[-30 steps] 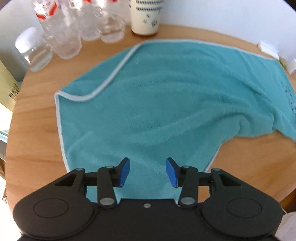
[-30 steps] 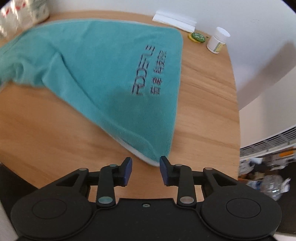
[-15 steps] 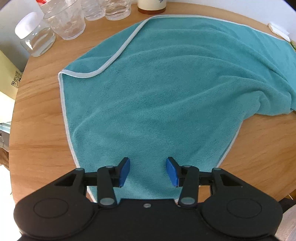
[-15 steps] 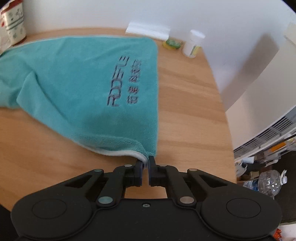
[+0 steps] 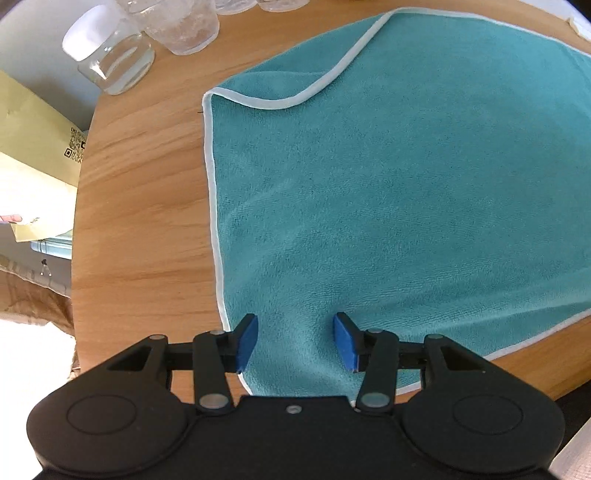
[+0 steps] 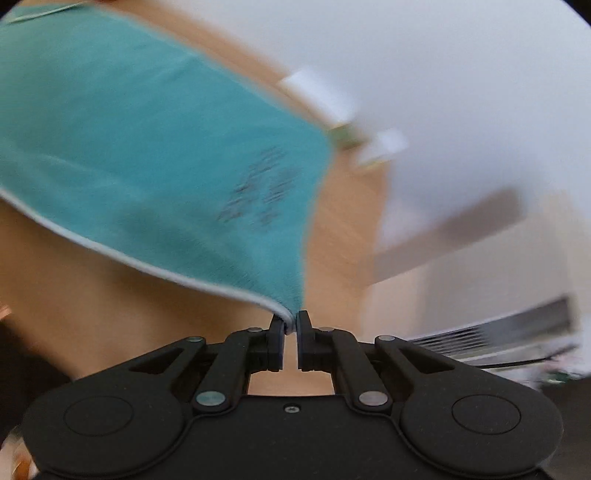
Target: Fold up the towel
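A teal towel (image 5: 388, 192) with a pale hem lies spread over the round wooden table (image 5: 140, 229). My left gripper (image 5: 293, 341) is open, its blue pads either side of the towel's near left corner, close above the cloth. In the blurred right wrist view the same towel (image 6: 147, 147) stretches away with dark printed lettering, and my right gripper (image 6: 291, 325) is shut on its near right corner, which is raised off the table.
A clear jar with a white lid (image 5: 107, 59) and a clear glass (image 5: 181, 26) stand at the table's far left edge. Yellow cardboard (image 5: 33, 147) sits beyond the left rim. Small white items (image 6: 384, 147) lie at the far right by the wall.
My right gripper shut on the towel's near right corner and lifted it, swinging quickly. My left gripper moved down and forward to the near left corner, still open.
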Tool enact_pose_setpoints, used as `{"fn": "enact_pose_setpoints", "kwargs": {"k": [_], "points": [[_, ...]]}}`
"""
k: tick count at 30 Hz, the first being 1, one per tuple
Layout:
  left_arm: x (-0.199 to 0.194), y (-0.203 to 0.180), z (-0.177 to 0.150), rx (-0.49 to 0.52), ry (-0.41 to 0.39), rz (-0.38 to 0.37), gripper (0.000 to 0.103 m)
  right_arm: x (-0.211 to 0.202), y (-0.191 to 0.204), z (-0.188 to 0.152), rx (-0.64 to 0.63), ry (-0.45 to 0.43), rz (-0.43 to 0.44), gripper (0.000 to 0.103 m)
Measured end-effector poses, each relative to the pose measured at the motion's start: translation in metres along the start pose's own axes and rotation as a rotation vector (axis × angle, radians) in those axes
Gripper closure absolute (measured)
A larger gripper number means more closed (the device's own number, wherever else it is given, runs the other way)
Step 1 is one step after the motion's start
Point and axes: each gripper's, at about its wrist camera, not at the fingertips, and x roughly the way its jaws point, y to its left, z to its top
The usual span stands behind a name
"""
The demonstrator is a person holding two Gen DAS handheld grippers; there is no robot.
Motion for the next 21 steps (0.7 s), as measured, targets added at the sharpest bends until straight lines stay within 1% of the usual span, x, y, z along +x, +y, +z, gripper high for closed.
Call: {"fn": "enact_pose_setpoints", "kwargs": {"k": [1, 2, 4, 6, 8, 9, 11, 13, 14, 15, 17, 20, 21], "points": [[0.0, -0.001, 0.0, 0.004, 0.012, 0.003, 0.056, 0.0, 0.004, -0.004, -0.014, 0.01, 0.039, 0.091], [0.0, -0.001, 0.002, 0.004, 0.016, -0.001, 0.057, 0.0, 0.006, -0.008, -0.019, 0.019, 0.065, 0.084], [-0.004, 0.004, 0.004, -0.023, 0.012, -0.026, 0.057, -0.001, 0.003, -0.013, 0.006, 0.03, 0.096, 0.077], [-0.01, 0.007, 0.009, -0.054, -0.001, -0.06, 0.057, -0.003, -0.008, -0.017, 0.076, 0.035, 0.133, 0.076], [-0.022, 0.01, 0.018, -0.101, -0.058, -0.108, 0.056, -0.003, -0.022, -0.02, 0.176, 0.03, 0.16, 0.071], [-0.024, 0.008, 0.021, -0.108, -0.082, -0.115, 0.056, -0.002, -0.027, -0.019, 0.216, 0.028, 0.147, 0.07], [-0.026, 0.003, 0.027, -0.107, -0.123, -0.126, 0.056, 0.008, -0.041, -0.017, 0.335, 0.018, 0.121, 0.07], [-0.025, -0.003, 0.033, -0.102, -0.157, -0.133, 0.056, 0.018, -0.051, -0.013, 0.426, 0.004, 0.119, 0.069], [-0.024, -0.005, 0.034, -0.1, -0.167, -0.138, 0.056, 0.025, -0.059, -0.009, 0.498, -0.004, 0.119, 0.068], [-0.02, -0.006, 0.035, -0.099, -0.172, -0.145, 0.056, 0.032, -0.065, -0.006, 0.558, -0.012, 0.126, 0.068], [-0.015, -0.008, 0.037, -0.099, -0.178, -0.154, 0.056, 0.047, -0.074, 0.003, 0.638, -0.025, 0.13, 0.065], [-0.008, -0.015, 0.038, -0.115, -0.143, -0.15, 0.056, 0.071, -0.083, 0.017, 0.69, -0.012, 0.129, 0.065], [-0.006, -0.017, 0.038, -0.113, -0.137, -0.149, 0.056, 0.078, -0.084, 0.02, 0.703, -0.011, 0.142, 0.065]]}}
